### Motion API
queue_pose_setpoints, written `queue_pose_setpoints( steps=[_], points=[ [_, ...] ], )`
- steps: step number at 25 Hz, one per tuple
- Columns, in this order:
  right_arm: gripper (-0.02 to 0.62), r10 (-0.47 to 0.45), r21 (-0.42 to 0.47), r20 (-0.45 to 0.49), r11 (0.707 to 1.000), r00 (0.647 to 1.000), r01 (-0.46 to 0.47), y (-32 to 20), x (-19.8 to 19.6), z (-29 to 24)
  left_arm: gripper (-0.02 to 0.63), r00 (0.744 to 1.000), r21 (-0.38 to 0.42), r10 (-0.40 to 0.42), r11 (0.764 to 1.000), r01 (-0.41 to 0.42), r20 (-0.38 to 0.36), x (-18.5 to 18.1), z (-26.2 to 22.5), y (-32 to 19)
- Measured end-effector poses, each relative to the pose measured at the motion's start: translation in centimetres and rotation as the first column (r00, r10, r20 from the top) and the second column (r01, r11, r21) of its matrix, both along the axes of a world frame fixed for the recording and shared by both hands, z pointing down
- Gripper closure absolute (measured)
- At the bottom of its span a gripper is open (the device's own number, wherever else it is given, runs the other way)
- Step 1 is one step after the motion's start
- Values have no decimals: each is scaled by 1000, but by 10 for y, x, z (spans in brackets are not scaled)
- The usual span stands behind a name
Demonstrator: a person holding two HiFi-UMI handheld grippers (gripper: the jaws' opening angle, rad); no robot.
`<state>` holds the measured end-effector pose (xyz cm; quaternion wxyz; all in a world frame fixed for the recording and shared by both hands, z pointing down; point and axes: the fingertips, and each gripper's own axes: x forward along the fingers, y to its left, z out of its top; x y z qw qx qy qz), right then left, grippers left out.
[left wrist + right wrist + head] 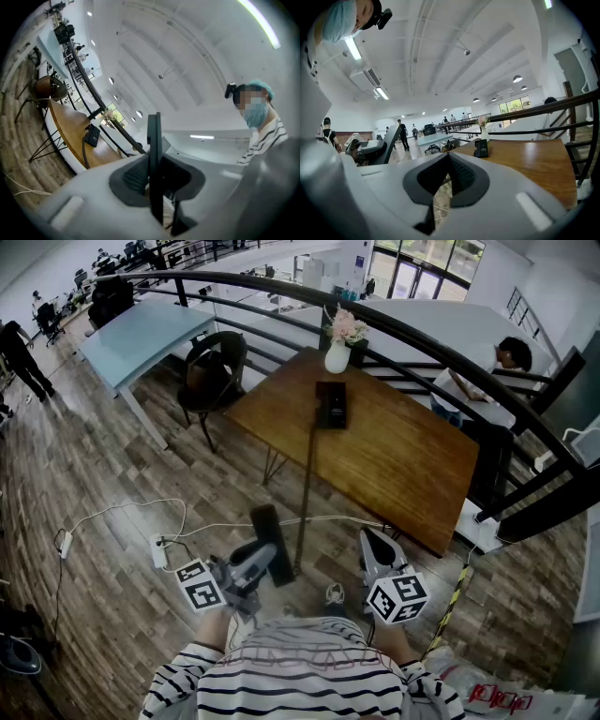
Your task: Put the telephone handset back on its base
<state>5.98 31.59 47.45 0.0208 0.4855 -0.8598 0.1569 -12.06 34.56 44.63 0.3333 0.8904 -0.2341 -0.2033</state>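
Left hand-held gripper: the left hand-held gripper (154, 174) is clamped on the flat black telephone handset (153, 136). In its own view the handset stands edge-on, upright between the dark pads.
Right hand-held gripper: the right hand-held gripper (449, 160) has its jaws together with nothing between them, and only a sliver of floor shows behind the pads.
Handset position: in the head view it is low in the frame, over the wood-plank floor (112, 484) just in front of the person's striped shirt (300, 671). It is well apart from the counter's near edge.
Base: the black telephone base (331, 407) sits on the brown wooden counter (412, 465), toward its far end.
Cord: a dark cord (307, 484) runs from the base, over the counter's near edge and down towards the handset.
Vase: a white vase of pink flowers (339, 345) stands just beyond the base, at the counter's far corner by the dark curved railing (441, 343).
Surroundings: a dark round-backed chair (211, 371) stands left of the counter. A pale blue table (141, 334) lies beyond it. A white power strip (159, 551) lies on the floor near the left hand-held gripper.
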Motion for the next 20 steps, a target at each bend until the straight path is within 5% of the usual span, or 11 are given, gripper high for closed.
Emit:
queue_pose_setpoints(
  steps=[9, 20],
  points=[
    [595, 5, 4, 51, 1000, 999, -5, -22, 2, 3, 531, 1000, -18, -15, 1000, 15, -14, -2, 11, -18],
    [595, -66, -23, 76, 997, 995, 68, -134, 34, 9, 531, 998, -26, -63, 998, 63, -10, 37, 9, -120]
  ],
)
